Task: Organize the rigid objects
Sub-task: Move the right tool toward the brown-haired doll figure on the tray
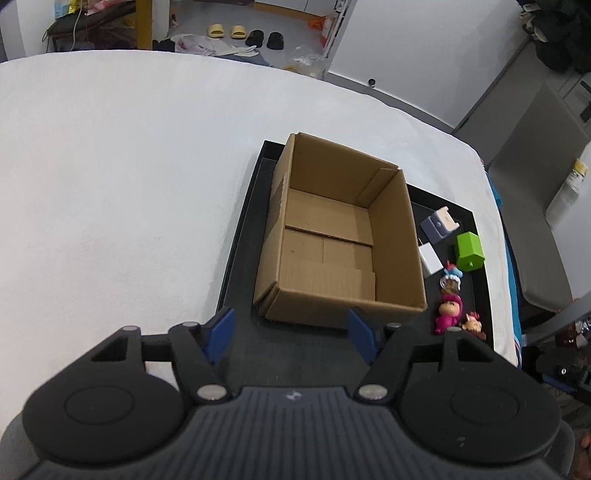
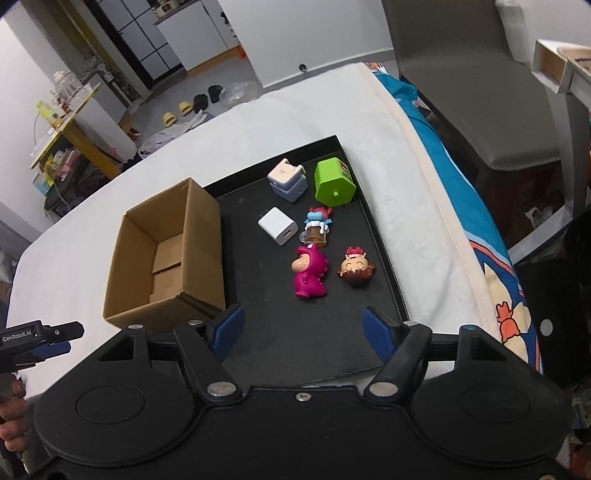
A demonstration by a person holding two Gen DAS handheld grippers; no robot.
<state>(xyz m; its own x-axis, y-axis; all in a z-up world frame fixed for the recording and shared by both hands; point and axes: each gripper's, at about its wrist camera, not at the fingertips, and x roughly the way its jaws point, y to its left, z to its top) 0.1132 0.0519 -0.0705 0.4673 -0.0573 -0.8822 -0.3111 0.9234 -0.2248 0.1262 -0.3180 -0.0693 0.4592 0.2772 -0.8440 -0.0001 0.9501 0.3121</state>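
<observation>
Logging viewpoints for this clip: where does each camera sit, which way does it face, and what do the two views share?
Left wrist: on the left gripper, angled down at the empty brown cardboard box on the black tray; its blue-padded fingers show.
Right wrist: on the right gripper, angled down at the toys, nearest the magenta figurine; its own fingers, the left gripper and a hand show.
Shared: box, tray, figurine, green block.

Far beyond the white-covered table, yellow slippers and black slippers lie on the floor; a grey chair stands at the table's right
</observation>
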